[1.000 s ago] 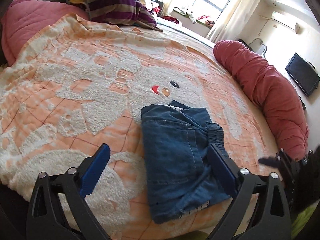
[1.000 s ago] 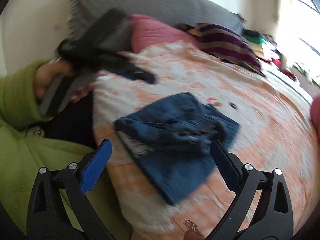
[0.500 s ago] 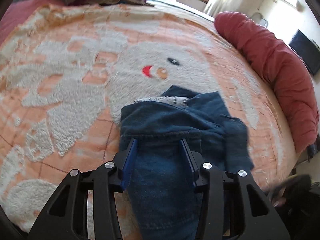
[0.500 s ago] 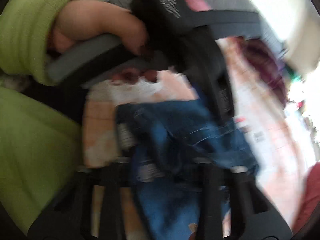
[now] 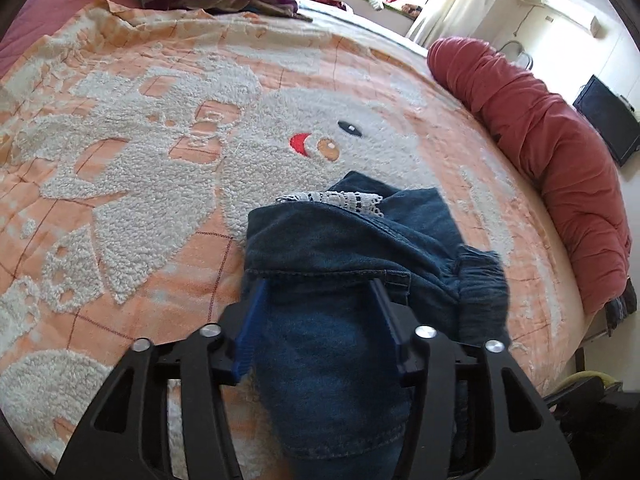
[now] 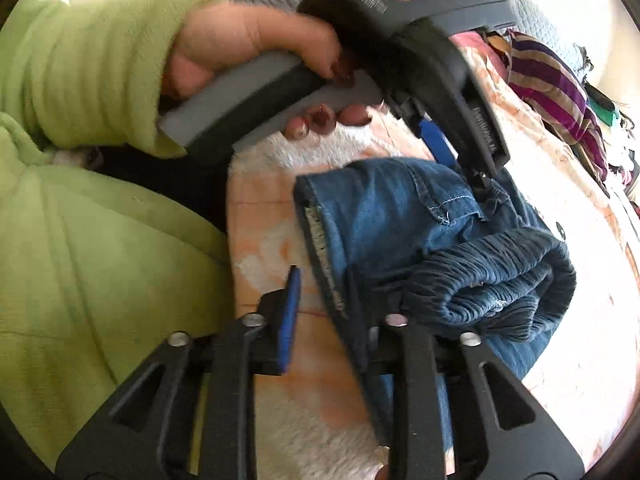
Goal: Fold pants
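Left to right: the left gripper straddled the near part of the folded pants, which lay on the bed close to its near edge, their long axis running away from the gripper toward the bear's face on the blanket. Its jaws had just been opening and stood half apart, denim between them, the pads beside the cloth without visibly pressing it. In the right wrist view the person's left hand, in a green sleeve, held that tool over the far side of the bundle. The right gripper met the near frayed hem; its jaws, narrow and just reopening, had the hem between them but one pad stood clear. Both hands were equally near; the gathered waistband bulged to the right.
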Available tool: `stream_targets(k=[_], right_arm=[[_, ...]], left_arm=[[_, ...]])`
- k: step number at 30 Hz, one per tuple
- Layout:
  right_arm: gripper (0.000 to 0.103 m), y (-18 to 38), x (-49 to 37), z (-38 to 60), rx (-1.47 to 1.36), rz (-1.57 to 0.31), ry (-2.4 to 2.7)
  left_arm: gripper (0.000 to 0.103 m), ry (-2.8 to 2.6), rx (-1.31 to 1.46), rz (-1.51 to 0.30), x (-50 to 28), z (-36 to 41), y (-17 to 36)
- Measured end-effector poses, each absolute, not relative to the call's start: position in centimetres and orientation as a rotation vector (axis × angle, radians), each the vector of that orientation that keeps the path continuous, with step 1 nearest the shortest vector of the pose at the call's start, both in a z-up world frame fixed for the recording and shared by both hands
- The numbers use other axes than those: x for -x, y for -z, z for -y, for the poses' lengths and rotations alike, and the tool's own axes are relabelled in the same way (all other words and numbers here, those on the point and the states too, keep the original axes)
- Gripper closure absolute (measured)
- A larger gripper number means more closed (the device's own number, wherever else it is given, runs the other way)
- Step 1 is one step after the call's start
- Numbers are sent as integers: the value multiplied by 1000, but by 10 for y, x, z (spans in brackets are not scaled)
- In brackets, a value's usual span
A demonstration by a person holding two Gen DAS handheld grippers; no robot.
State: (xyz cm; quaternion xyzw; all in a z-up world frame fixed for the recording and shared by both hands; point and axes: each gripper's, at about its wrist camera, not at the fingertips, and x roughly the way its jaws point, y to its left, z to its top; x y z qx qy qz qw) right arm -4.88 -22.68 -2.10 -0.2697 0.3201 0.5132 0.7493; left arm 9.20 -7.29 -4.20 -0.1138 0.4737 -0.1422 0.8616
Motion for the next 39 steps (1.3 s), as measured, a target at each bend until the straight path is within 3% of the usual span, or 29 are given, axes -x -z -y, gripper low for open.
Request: stream_targets(k=[11, 24, 30, 39], right_arm=[[67, -42, -10, 274, 329, -615, -897], [66, 18, -90, 226, 382, -868, -722], [65, 10, -77, 251, 296, -831, -717], [40, -30, -59, 276, 194, -700, -692]], left_arm=[[44, 323, 145, -930, -33, 76, 21], [44, 323, 63, -1002, -8, 93, 44], [43, 330, 72, -1005, -8, 94, 45], [38, 328, 64, -984, -4, 97, 34]])
